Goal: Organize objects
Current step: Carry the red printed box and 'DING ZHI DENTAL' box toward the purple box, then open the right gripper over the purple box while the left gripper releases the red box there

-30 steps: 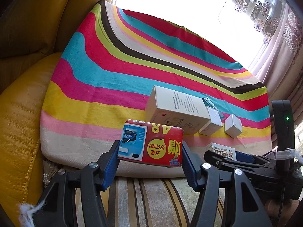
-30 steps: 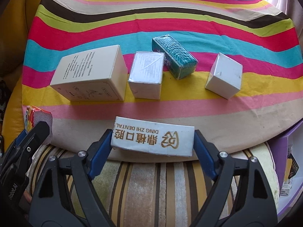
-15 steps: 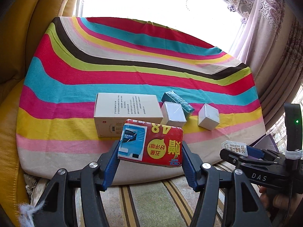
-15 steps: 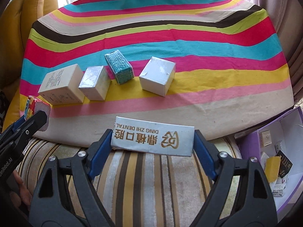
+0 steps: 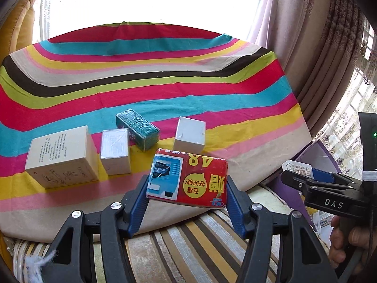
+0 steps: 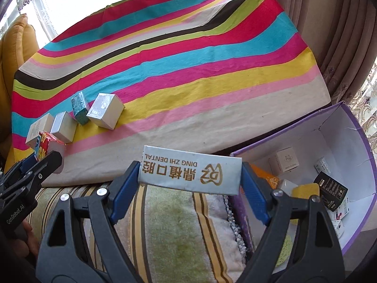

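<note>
My left gripper [image 5: 187, 185] is shut on a red and blue box [image 5: 188, 180] marked 48, held above the near edge of the striped cloth [image 5: 165, 89]. Between the blue pads of my right gripper [image 6: 190, 174] sits a long white dental box [image 6: 190, 173], gripped by its ends. On the cloth lie a beige box [image 5: 62, 156], a small silvery-white box [image 5: 115, 151], a teal box [image 5: 137, 128] and a white cube box [image 5: 189, 136]. In the right wrist view the left gripper with its red box [image 6: 46, 146] shows at the left edge.
A purple-rimmed open box [image 6: 353, 141] at the right holds several small packages. A striped cushion [image 6: 176, 231] lies under both grippers. Yellow leather seating [image 5: 21, 23] stands at the left; curtains [image 5: 318, 59] hang at the right. A hand [image 5: 348, 243] grips the right tool.
Both grippers have swung to the right with their boxes, so the boxes on the cloth slid leftward in view. The purple-rimmed box has come into the right wrist view.
</note>
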